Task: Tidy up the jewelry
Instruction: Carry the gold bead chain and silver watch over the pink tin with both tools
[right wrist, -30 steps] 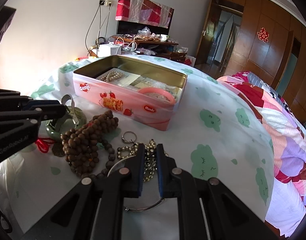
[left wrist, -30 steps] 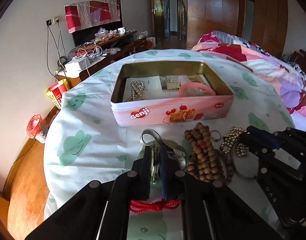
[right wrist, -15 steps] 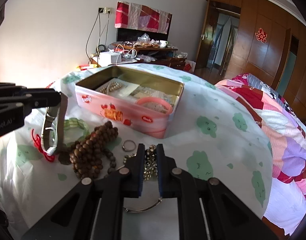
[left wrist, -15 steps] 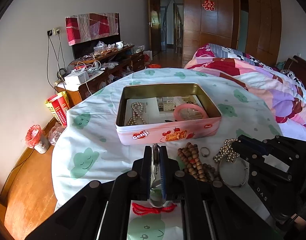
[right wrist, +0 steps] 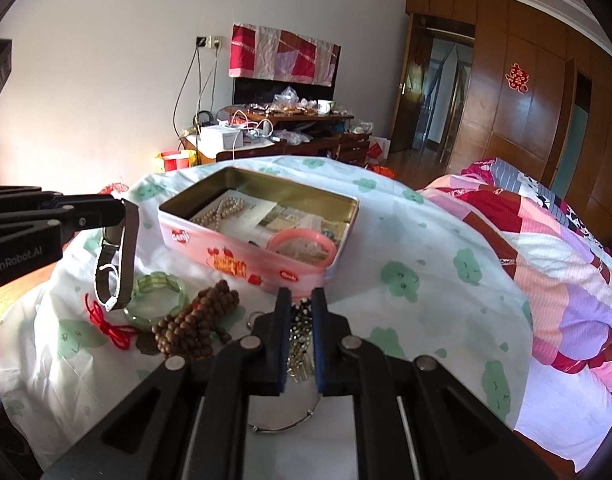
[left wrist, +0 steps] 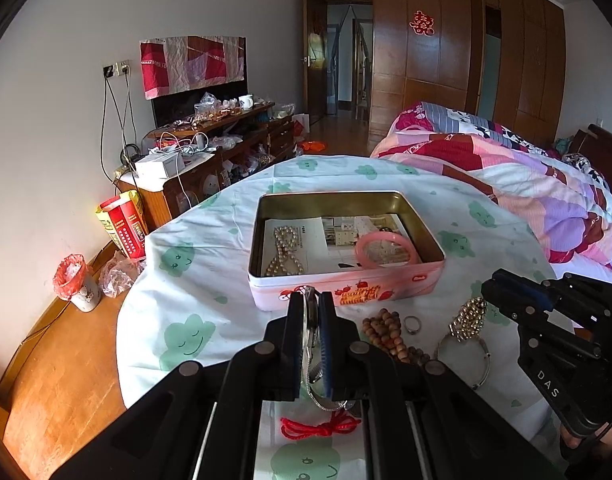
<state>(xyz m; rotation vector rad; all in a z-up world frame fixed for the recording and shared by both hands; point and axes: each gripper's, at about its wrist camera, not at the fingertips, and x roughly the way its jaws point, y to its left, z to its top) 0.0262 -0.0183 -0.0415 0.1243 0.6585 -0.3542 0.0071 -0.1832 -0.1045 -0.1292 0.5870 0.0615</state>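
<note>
Both hand-held grippers higher, angled down

Home bedroom: quilted bed, wooden wardrobe, cluttered sideboard.

"Genji" is read in white on a red badge on the pink tin, at the left end of its front wall. "GenRobot.AI" is printed in grey on the side of the left tongs. "DAS" is seen on the body of the right tongs. A red double-happiness sign is stuck on a wardrobe door.
</note>
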